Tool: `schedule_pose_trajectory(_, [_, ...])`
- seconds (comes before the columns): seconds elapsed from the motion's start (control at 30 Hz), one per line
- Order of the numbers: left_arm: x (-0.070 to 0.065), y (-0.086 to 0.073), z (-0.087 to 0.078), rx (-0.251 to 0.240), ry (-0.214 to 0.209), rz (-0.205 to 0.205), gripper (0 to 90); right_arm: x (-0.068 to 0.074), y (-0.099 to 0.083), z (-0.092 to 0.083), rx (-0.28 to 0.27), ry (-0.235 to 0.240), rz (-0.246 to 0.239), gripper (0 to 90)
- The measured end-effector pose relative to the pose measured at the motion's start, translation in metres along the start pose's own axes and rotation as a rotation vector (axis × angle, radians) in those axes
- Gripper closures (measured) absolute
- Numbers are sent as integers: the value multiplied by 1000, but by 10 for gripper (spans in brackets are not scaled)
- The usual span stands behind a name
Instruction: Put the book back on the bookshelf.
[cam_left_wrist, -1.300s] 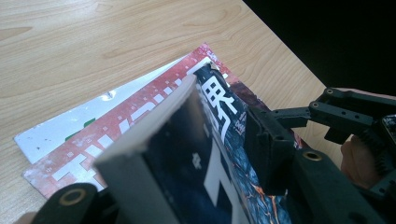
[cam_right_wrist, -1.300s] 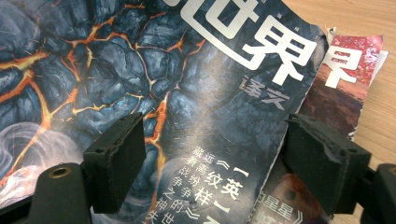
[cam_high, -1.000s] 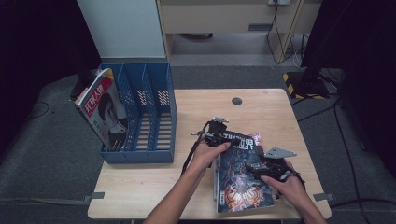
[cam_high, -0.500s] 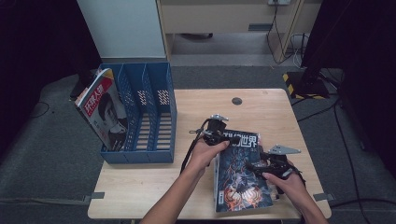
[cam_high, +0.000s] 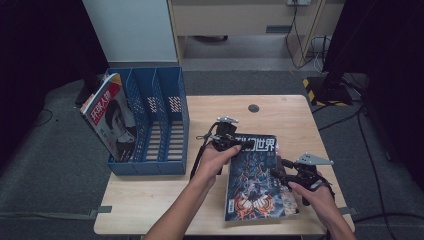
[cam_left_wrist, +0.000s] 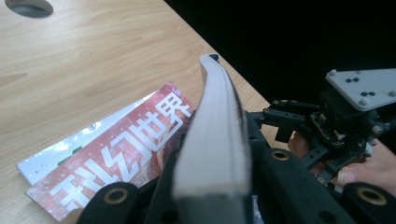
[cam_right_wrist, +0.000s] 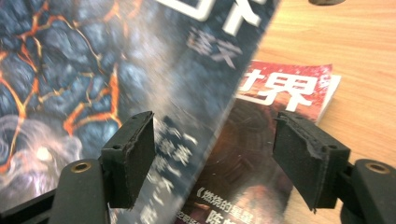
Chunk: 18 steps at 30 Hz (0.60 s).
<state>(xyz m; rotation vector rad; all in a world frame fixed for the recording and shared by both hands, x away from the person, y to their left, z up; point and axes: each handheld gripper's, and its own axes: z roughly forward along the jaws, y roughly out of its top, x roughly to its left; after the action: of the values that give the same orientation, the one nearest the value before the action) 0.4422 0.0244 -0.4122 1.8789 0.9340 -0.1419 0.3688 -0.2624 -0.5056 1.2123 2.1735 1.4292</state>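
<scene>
The left tool (cam_high: 245, 143) clamps the top book's (cam_high: 255, 180) upper edge, raising it off the red book (cam_left_wrist: 116, 154) on the worktop (cam_high: 280, 112). The right tool (cam_right_wrist: 215, 154), its jaws just narrowing, straddles the book's edge without touching.

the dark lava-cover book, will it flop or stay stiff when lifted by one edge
Likely fairly stiff: the book shows a thick page block in the left hand-held gripper. It may sag slightly, since that edge already curves. The glossy cover could slip, and the right hand-held gripper isn't pressing it.
</scene>
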Motion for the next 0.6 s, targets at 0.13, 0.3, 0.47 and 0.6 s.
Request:
schedule_pose_trajectory(0.13, [3, 4, -10, -22, 16, 5, 814, -2, 0, -2, -17, -17, -4, 297])
schedule_pose_trajectory(0.3, [5, 7, -22, -48, 21, 20, 816, -7, 0, -3, -14, -72, 8, 288])
schedule_pose_trajectory(0.47, [6, 10, -34, -72, 37, 42, 818, -15, -2, -7, -12, -152, 15, 288])
schedule_pose_trajectory(0.6, [7, 12, -42, -90, 51, 46, 819, -22, -3, -10, -11, -209, 24, 291])
